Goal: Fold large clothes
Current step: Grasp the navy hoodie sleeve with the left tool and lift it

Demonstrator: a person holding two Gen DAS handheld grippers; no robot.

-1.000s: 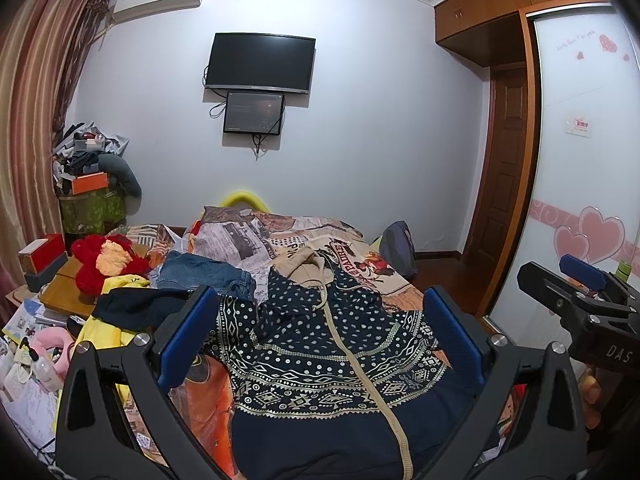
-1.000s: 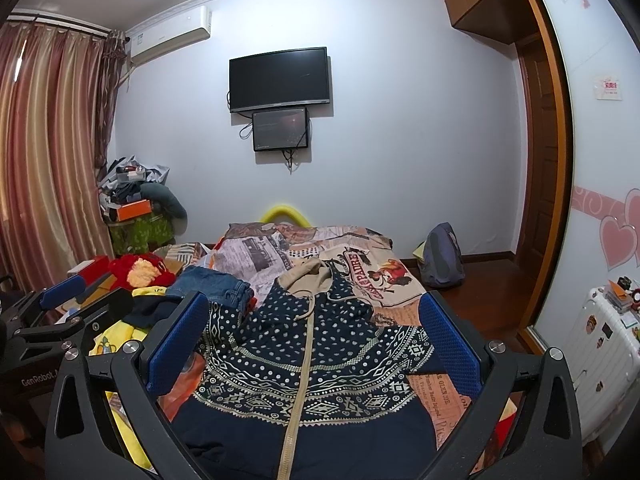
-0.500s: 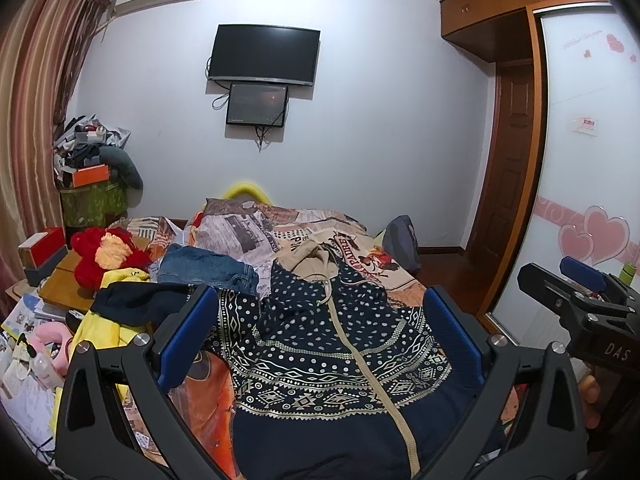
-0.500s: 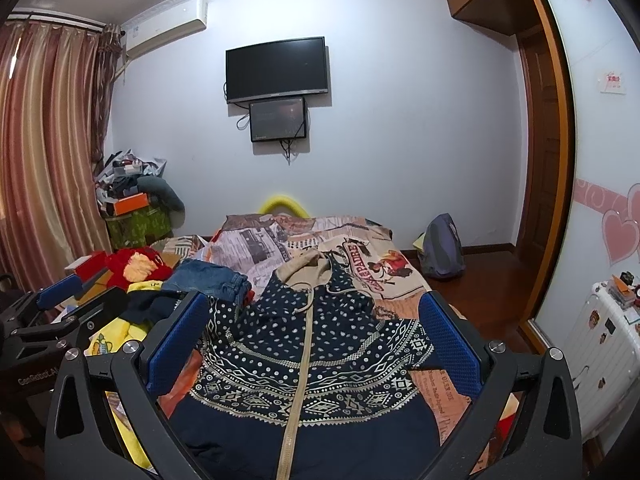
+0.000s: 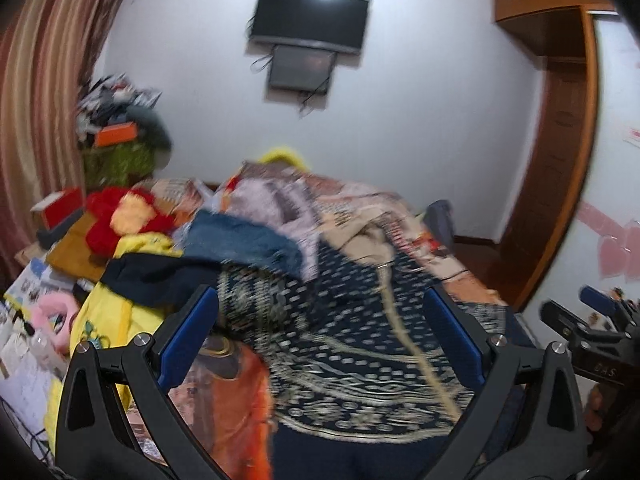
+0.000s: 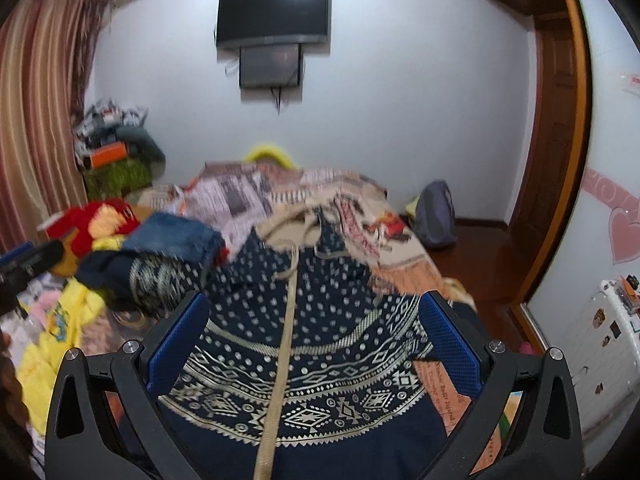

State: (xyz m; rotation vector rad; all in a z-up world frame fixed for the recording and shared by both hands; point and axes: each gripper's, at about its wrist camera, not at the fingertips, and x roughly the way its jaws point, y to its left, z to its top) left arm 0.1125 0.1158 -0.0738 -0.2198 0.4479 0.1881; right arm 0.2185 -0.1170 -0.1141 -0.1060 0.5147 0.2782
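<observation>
A navy hooded jacket with white dots, patterned bands, a beige zip and beige hood lies spread front-up on the bed; it also shows in the left wrist view. My left gripper is open and empty, held above the jacket's left side. My right gripper is open and empty, above the jacket's chest. The right gripper's body shows at the right edge of the left wrist view. Both views are motion-blurred.
Jeans, a dark garment and a yellow garment lie piled left of the jacket. A red plush toy sits beyond them. A backpack stands on the floor right of the bed. A wooden door is at right.
Both grippers have moved forward and lower toward the jacket, which now looks larger. Both stay open and empty. The jacket has not moved.
</observation>
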